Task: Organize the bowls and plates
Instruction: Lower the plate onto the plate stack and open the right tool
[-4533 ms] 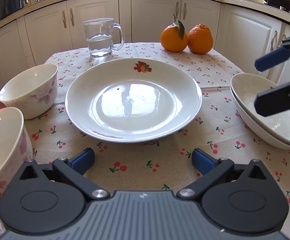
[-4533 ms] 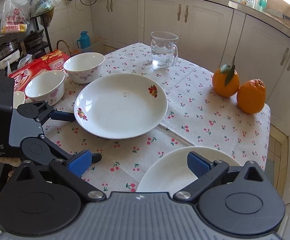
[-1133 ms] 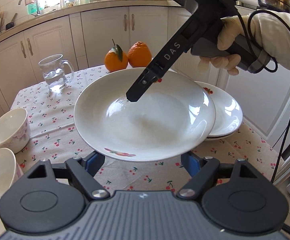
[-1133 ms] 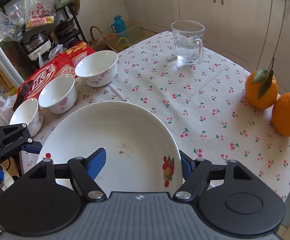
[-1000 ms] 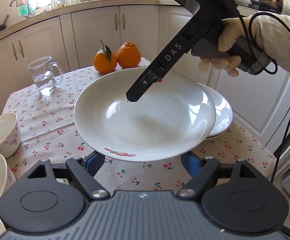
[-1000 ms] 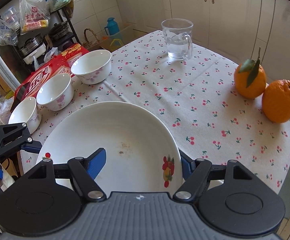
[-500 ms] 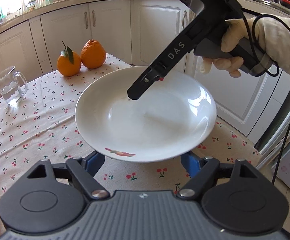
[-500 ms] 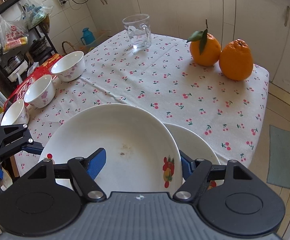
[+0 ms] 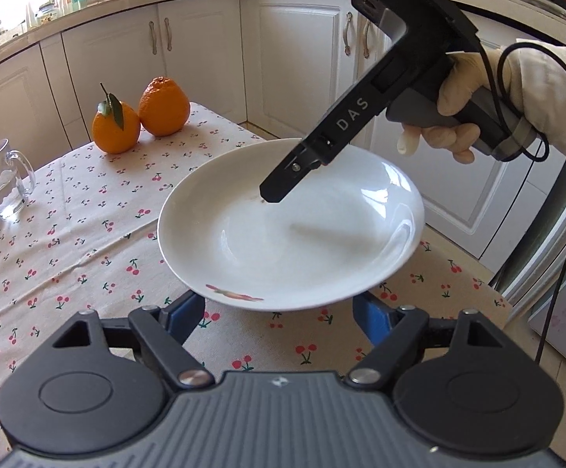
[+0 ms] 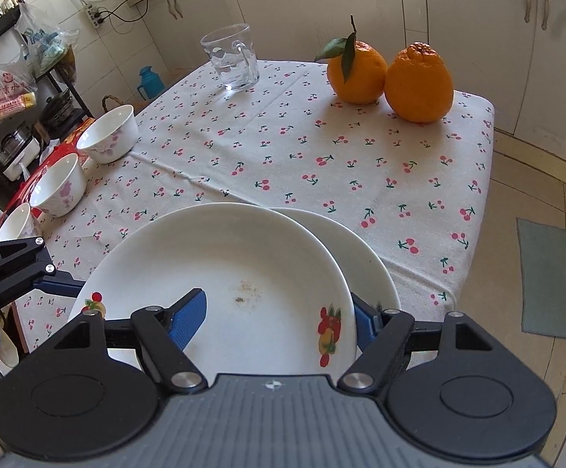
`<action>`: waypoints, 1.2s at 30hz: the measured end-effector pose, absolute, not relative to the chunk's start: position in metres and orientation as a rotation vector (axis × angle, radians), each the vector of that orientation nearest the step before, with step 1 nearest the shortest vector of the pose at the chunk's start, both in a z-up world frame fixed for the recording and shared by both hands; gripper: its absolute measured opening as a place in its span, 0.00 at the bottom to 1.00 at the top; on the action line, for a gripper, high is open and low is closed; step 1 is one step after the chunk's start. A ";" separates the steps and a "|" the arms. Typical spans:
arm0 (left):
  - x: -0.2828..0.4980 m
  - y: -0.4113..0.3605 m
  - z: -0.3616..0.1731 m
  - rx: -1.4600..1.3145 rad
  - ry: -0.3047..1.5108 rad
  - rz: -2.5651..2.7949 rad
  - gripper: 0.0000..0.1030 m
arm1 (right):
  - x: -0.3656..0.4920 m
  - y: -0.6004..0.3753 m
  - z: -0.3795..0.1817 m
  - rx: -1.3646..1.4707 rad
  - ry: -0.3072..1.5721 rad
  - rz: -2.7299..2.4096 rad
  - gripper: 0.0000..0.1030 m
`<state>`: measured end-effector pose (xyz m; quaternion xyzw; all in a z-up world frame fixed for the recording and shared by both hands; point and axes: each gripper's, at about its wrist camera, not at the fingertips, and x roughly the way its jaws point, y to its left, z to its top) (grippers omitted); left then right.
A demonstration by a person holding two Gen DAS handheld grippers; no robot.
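Gripping a white plate (image 10: 224, 265) with my right claw (image 10: 275, 316): one blue pad lies on the inside of the dish, the other sits behind the rim, so the claw is clenched on the plate's edge. My gloved right hand (image 9: 458, 117) holds the handle above it.

My left claw (image 9: 277, 314) is at the opposite rim. The plate's edge lies over both its pads, and I cannot tell whether it is clamping or only propping the plate from below.

The plate is shallow and glossy, with small fruit prints on the rim and a few brownish specks near its middle. It sits over the near right corner of the worktop (image 10: 361, 148), overlapping a second plate (image 10: 361, 257) that rests on the cherry-print cloth; whether the two touch I cannot tell.

Three bowls (image 10: 107, 132) with pink flowers line the left edge. At the far side stand a glass mug (image 10: 232, 58) and two oranges (image 10: 415, 82).
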<state>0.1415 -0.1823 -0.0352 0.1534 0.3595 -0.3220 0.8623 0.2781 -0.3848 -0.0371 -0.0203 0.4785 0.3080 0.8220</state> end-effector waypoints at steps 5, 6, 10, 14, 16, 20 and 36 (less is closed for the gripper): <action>0.144 -0.182 -0.036 0.328 0.759 -0.688 0.80 | 0.277 -0.391 -0.041 -0.031 1.024 0.640 0.78; 0.144 -0.182 -0.037 0.328 0.760 -0.692 0.80 | 0.276 -0.392 -0.042 -0.030 1.026 0.637 0.78; 0.147 -0.181 -0.037 0.316 0.770 -0.707 0.80 | 0.273 -0.396 -0.043 -0.031 1.030 0.625 0.78; 0.148 -0.181 -0.038 0.311 0.773 -0.711 0.80 | 0.269 -0.401 -0.042 -0.029 1.029 0.616 0.78; 0.150 -0.181 -0.038 0.309 0.775 -0.713 0.80 | 0.267 -0.403 -0.041 -0.027 1.029 0.610 0.78; 0.151 -0.180 -0.039 0.312 0.770 -0.708 0.80 | 0.262 -0.407 -0.039 -0.021 1.026 0.601 0.78; 0.155 -0.181 -0.043 0.303 0.769 -0.720 0.80 | 0.243 -0.412 -0.029 -0.049 1.017 0.558 0.79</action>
